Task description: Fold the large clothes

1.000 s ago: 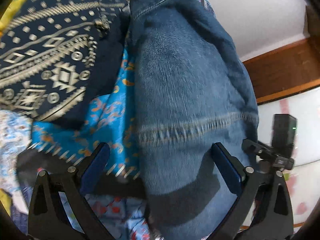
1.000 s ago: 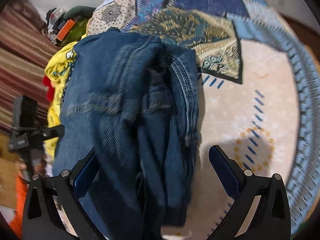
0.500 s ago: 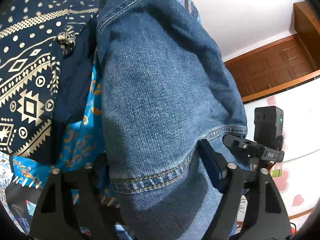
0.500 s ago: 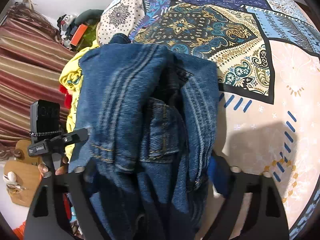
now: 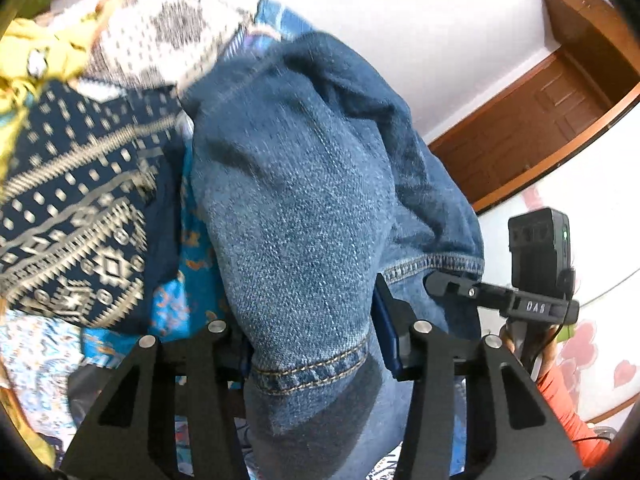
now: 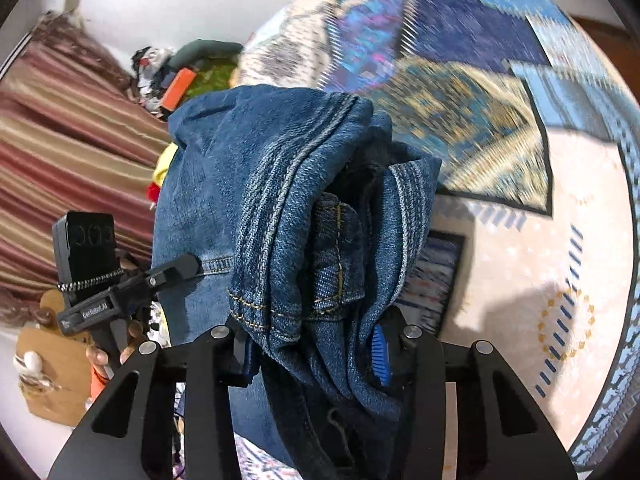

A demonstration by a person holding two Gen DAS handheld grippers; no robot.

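Your left gripper (image 5: 316, 344) is closing, with a hemmed fold of the blue jeans (image 5: 304, 216) between its jaws. The right-hand pad presses the denim. The left-hand pad is hidden behind the cloth, so you cannot confirm contact on that side.

Your right gripper (image 6: 316, 350) is also closing, on a thick bunch of seams and waistband layers of the same jeans (image 6: 280, 208). Both blue pads sit against the fabric and are partly buried in it.

The jeans hang lifted between the two grippers and fill the centre of both views. Their lower part is cut off by the bottom of each frame.

In the left wrist view, the denim covers much of the patterned bedspread (image 5: 80, 200). Motion blur makes the upper left hard to read. A yellow cloth (image 5: 28, 48) lies at the left edge of the bed.

In the right wrist view, the pale area of the bedspread (image 6: 520, 280) toward the right edge of the bed is bare. A pile of clothes (image 6: 176, 76) lies at the far left corner, beside a striped curtain (image 6: 60, 148).
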